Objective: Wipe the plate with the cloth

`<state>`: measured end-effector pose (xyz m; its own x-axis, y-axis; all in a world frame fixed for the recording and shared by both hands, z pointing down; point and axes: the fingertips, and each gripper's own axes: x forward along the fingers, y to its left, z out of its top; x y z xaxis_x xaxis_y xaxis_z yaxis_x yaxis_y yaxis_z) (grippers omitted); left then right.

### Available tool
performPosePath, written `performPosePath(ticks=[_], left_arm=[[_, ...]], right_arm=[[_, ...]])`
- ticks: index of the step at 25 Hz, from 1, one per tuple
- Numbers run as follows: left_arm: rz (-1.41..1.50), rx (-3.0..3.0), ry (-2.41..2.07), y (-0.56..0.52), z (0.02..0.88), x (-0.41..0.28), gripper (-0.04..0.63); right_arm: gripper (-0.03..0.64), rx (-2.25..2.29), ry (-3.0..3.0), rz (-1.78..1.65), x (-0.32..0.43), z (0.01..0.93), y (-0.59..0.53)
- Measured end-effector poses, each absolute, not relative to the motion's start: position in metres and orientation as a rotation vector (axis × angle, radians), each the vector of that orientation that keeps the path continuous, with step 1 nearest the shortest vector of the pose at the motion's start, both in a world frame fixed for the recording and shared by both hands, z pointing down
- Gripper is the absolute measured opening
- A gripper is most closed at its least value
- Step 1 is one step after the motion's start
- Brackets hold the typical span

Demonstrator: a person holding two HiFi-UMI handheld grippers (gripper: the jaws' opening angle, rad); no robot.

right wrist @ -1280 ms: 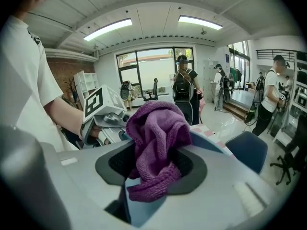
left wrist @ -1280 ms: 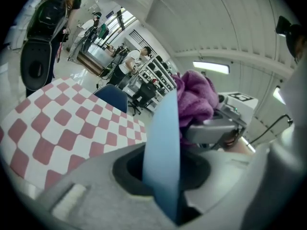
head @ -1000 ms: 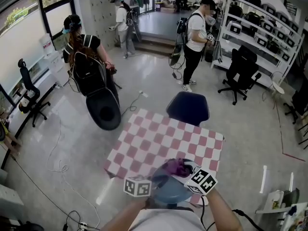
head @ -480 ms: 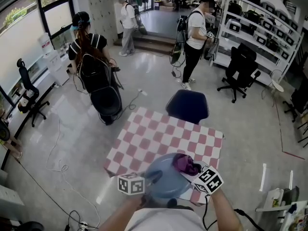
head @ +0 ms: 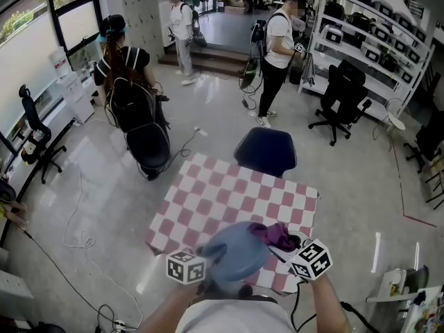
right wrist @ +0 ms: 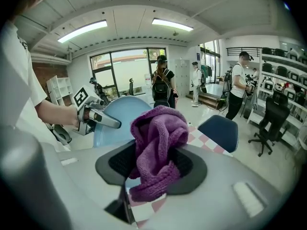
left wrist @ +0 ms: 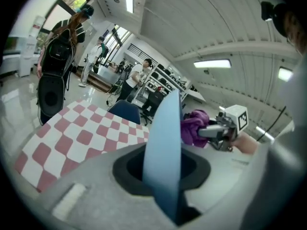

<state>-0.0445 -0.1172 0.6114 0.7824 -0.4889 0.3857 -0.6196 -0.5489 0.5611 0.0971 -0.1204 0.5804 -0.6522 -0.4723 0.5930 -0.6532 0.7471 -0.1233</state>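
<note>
Head view: at 6 o'clock, over the near edge of the checkered table [head: 229, 193], the left gripper [head: 207, 257] clamps the rim of a blue plate [head: 232, 254], held lifted and tilted. At the plate's 2 o'clock, the right gripper [head: 290, 245] pinches a bunched purple cloth [head: 274, 234] right at the plate's rim. A dark blue chair [head: 266, 151] stands at the table's 12 o'clock.
</note>
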Motion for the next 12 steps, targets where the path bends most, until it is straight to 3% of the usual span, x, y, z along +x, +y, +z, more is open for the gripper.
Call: performPosePath(ticks=[12], left_arm=[[0.492,2.512,-0.917,-0.119,0.606,-0.049,0.071]], right_arm=[[0.172,1.020,-2.430,0.464,0.147,0.545,-0.153]])
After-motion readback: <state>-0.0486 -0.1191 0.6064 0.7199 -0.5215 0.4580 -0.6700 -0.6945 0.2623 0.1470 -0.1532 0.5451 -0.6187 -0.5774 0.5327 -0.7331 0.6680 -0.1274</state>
